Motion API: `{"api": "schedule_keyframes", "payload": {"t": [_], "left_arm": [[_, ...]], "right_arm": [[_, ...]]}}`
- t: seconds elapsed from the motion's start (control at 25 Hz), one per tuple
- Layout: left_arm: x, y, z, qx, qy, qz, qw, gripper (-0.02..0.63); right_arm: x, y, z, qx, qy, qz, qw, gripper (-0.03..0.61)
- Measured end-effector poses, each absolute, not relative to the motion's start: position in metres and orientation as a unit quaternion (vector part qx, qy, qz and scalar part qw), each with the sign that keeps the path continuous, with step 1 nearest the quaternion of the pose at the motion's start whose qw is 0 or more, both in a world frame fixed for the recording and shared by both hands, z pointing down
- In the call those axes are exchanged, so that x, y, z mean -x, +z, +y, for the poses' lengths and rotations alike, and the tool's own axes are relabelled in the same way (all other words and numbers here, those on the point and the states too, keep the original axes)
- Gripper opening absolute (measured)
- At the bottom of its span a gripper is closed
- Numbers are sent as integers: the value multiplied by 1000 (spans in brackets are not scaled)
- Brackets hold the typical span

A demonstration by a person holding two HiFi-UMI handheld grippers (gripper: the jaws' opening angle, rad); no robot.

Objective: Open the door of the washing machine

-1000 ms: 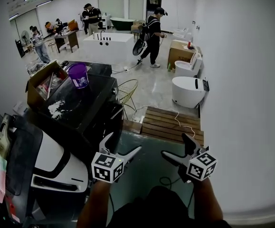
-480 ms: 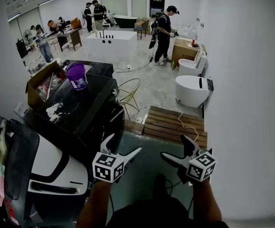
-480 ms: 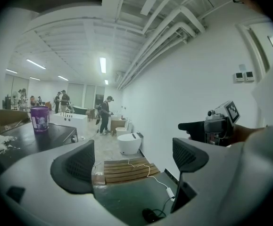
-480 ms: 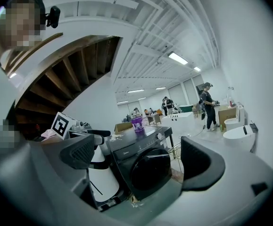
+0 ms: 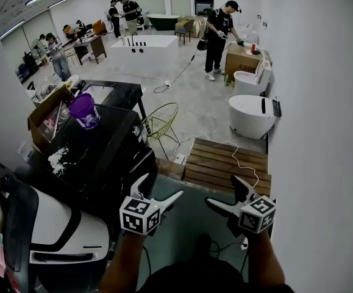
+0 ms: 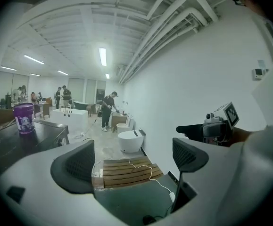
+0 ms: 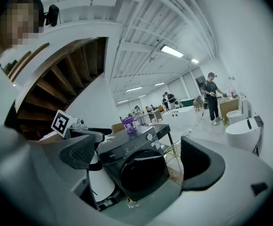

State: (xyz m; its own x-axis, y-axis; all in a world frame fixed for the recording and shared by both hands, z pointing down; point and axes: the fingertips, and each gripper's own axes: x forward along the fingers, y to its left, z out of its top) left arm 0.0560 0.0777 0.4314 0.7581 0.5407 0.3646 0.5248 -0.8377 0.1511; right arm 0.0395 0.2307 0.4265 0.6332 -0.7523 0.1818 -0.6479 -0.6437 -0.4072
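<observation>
Head view, washing machine: the black washing machine (image 5: pixel 112 157) stands to your left front, with a purple bucket (image 5: pixel 83 110) on its top. Its front faces the floor space ahead of you.
Head view, left gripper: the left gripper (image 5: pixel 161 187) is held low and centre with its jaws spread. It hangs just beside the machine's front corner, and I see no contact.
Head view, right gripper: the right gripper (image 5: pixel 223 191) has its jaws spread too. It is over the dark floor, short of the wooden pallet (image 5: pixel 225 162).
Head view, change: over the last second the machine and the bucket have slid left and down in the frame. Both grippers kept their place and their spread.
Left gripper view, jaws: they stand apart with nothing between them. Only the pallet and a white toilet (image 6: pixel 129 140) show beyond.
Left gripper view, aim: the gripper points past the machine, whose dark top shows only at the far left edge.
Right gripper view, jaws: they stand apart and hold nothing. The machine sits framed between them, some way off.
Right gripper view, door: the round door (image 7: pixel 143 172) is shut and flush with the front. I cannot make out a handle.
Task reading: your body has moved, but neither tool has moved toward the door. You appear to be still lining up, so the opening is not yet begun.
</observation>
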Motion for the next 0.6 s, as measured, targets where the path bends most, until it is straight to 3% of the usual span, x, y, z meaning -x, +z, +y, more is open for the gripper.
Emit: {"api": "schedule_keyframes", "payload": {"t": [0.6], "left_arm": [[-149, 437, 133, -941, 225, 253, 23, 529]], "right_arm": [[-145, 425, 295, 877, -173, 419, 160, 580]]}}
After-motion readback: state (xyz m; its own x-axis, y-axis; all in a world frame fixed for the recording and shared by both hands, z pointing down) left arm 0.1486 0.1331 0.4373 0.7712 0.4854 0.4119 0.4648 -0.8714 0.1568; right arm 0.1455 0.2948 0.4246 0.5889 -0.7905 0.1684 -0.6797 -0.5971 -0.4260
